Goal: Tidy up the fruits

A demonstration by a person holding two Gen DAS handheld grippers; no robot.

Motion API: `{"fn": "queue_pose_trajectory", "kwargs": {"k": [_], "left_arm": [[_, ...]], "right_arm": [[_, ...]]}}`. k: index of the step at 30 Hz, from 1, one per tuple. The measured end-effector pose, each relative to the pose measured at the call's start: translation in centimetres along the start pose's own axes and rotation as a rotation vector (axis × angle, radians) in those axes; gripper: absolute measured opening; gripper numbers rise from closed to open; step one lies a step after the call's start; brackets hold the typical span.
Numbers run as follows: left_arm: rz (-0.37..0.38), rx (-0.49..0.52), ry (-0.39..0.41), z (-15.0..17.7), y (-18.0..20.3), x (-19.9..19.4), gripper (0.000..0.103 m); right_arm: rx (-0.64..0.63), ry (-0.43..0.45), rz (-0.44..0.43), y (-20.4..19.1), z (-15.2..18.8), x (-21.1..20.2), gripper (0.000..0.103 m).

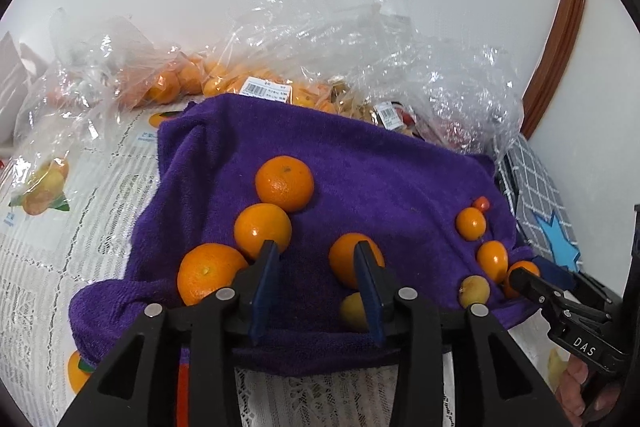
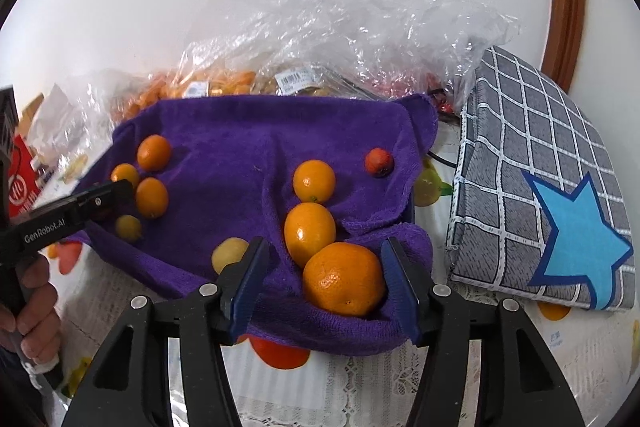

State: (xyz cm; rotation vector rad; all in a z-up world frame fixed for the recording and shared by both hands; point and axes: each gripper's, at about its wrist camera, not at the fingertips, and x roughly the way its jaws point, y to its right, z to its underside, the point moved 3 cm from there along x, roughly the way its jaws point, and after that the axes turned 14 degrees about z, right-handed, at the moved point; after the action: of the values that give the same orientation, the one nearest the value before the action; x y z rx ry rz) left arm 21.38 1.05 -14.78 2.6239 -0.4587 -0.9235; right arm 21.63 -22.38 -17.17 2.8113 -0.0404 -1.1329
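White wall rises behind a counter (image 1: pixel 36 267) covered with a lacy white cloth printed with fruit. On it lies a rumpled purple towel (image 1: pixel 360 163) that carries the loose fruit.

From the left wrist view, three large oranges sit in a diagonal row on the towel's left side: a far orange (image 1: pixel 284 183), a middle orange (image 1: pixel 262 230) touching it, and a near orange (image 1: pixel 210 273) just beside the left gripper (image 1: pixel 316 281). Its jaws stand apart with nothing between them. A fourth orange (image 1: pixel 347 259) lies partly hidden behind the right-hand jaw, with a small yellow fruit (image 1: pixel 354 311) below it. On the towel's right edge sits a cluster of smaller oranges (image 1: pixel 471 223), a tiny red fruit (image 1: pixel 481 203) and another yellow fruit (image 1: pixel 474 291).

From the right wrist view, the right gripper (image 2: pixel 324 283) has its jaws wide apart on either side of a big orange (image 2: pixel 344 279) in a fold of the towel; the jaws do not press on it. An oval orange (image 2: pixel 310 229) touches that fruit from behind.

Clear plastic bags (image 1: pixel 224 75) holding more oranges are heaped behind the towel. A grey checked cushion (image 2: pixel 532 163) with a blue star lies to the right, beside the towel.
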Motion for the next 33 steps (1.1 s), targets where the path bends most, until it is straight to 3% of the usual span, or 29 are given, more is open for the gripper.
{"fn": "queue_pose_trajectory", "kwargs": {"k": [9, 16, 18, 22, 27, 30, 32, 33], "left_arm": [[0.007, 0.007, 0.053, 0.3, 0.7, -2.8, 0.046], [-0.033, 0.009, 0.018, 1.1, 1.4, -6.2, 0.047], [-0.027, 0.011, 0.018, 1.2, 1.7, -7.7, 0.052], [-0.043, 0.038, 0.026, 1.2, 2.9, -11.0, 0.055], [-0.065, 0.089, 0.066, 1.4, 5.0, -14.6, 0.07], [-0.072, 0.112, 0.07, 1.4, 6.1, -16.0, 0.071], [-0.078, 0.122, 0.082, 1.6, 6.7, -17.0, 0.074], [-0.086, 0.129, 0.086, 1.7, 7.0, -17.5, 0.077]], "right_arm": [[0.0, 0.022, 0.055, -1.1, 0.2, -4.1, 0.058], [0.047, 0.003, 0.098, -0.9, 0.9, -8.3, 0.058], [0.058, 0.01, 0.112, -0.8, 1.2, -9.8, 0.058], [0.09, 0.006, 0.121, -0.6, 1.6, -13.0, 0.058], [0.14, 0.02, 0.12, 0.0, 2.2, -16.1, 0.059], [0.149, 0.046, 0.115, 0.1, 2.6, -18.2, 0.069], [0.154, 0.08, 0.12, 0.3, 2.9, -19.6, 0.083], [0.156, 0.093, 0.116, 0.3, 3.0, -20.1, 0.084]]}}
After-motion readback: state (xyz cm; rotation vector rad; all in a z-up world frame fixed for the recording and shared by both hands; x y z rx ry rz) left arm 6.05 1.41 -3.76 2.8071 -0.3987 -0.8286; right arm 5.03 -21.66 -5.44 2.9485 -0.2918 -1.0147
